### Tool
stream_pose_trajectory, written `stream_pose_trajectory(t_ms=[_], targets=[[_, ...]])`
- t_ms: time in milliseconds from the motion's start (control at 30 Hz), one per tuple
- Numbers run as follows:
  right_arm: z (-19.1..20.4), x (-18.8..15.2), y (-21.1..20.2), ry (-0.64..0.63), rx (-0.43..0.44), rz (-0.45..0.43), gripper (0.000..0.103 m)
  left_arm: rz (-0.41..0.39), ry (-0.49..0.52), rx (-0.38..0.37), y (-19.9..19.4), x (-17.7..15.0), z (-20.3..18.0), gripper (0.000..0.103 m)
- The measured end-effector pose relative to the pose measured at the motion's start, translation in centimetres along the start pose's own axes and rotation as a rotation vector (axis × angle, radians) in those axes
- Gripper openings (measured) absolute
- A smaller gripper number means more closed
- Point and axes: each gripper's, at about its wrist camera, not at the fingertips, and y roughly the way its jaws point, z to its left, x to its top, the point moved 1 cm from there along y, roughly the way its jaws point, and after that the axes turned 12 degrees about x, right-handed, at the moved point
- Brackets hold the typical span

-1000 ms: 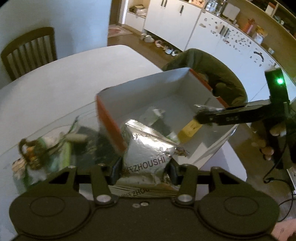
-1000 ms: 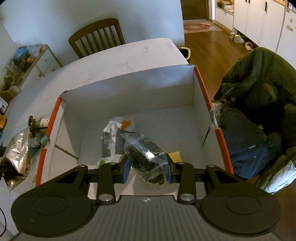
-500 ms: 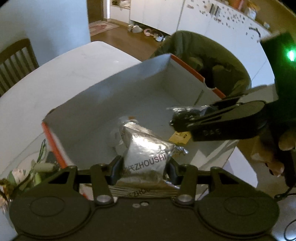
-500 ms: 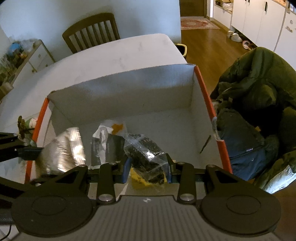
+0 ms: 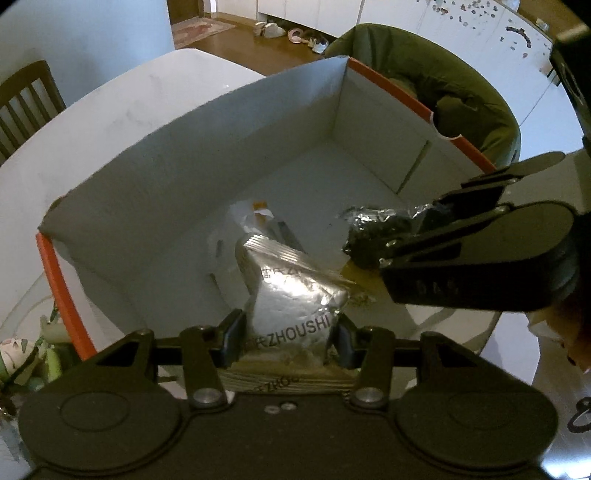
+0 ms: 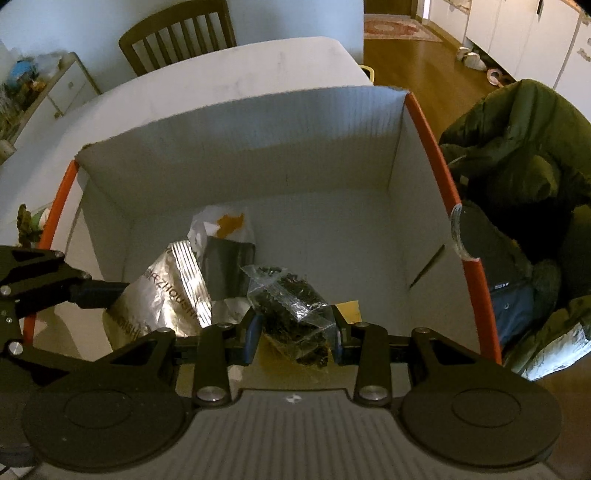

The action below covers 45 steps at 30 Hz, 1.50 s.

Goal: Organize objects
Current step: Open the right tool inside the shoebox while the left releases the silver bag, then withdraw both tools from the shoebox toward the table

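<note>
A shiny silver packet (image 5: 291, 310) is held between the closed fingers of the left gripper (image 5: 286, 341), just over the near side of the big white box (image 5: 229, 147). A small clear bag (image 6: 291, 306) full of dark bits is pinched by the right gripper (image 6: 293, 338), beside the silver packet and also just above the box floor. Both bags look light, soft and crinkly, and the foil looks slippery. They are best held by the flat sealed edge or across the middle, and not squeezed hard, so the stuff inside is not crushed. Lower in the box, under the two bags, a white wrapper (image 6: 221, 225) with an orange mark and a yellow piece (image 6: 347, 308) can be seen lying on the floor. Past the far wall of the box, the white table (image 6: 221, 81) and a wooden chair (image 6: 177, 33) are seen.
</note>
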Motion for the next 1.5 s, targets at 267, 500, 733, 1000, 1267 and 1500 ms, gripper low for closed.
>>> stream_pose_trajectory(t_ms=[267,500,733,1000,1267,1500], targets=[[-0.6,-0.2,-0.6,0.014,-0.003,-0.012,0.038,0.004,-0.007,-0.001,0.2,-0.2,0.0,0.07],[-0.9,-0.6,-2.3,0.037,0.02,-0.043,0.05,-0.018,-0.01,-0.012,-0.8,-0.7,-0.3,0.077],[-0.4,-1.3,-4.4,0.045,0.063,-0.079,0.054,-0.079,-0.087,-0.048,-3.2,-1.4,0.7,0.081],[1.9,-2.4,-7.7,0.019,0.112,-0.141,0.059,-0.159,-0.15,-0.078,-6.8,-3.0,2.3,0.081],[6.2,-3.7,-10.6,-0.012,0.124,-0.227,0.066,-0.213,-0.188,-0.114,-10.3,-5.5,4.7,0.081],[10.3,-5.2,-11.7,-0.018,0.141,-0.271,0.075,-0.244,-0.207,-0.091,-12.3,-8.8,7.9,0.091]])
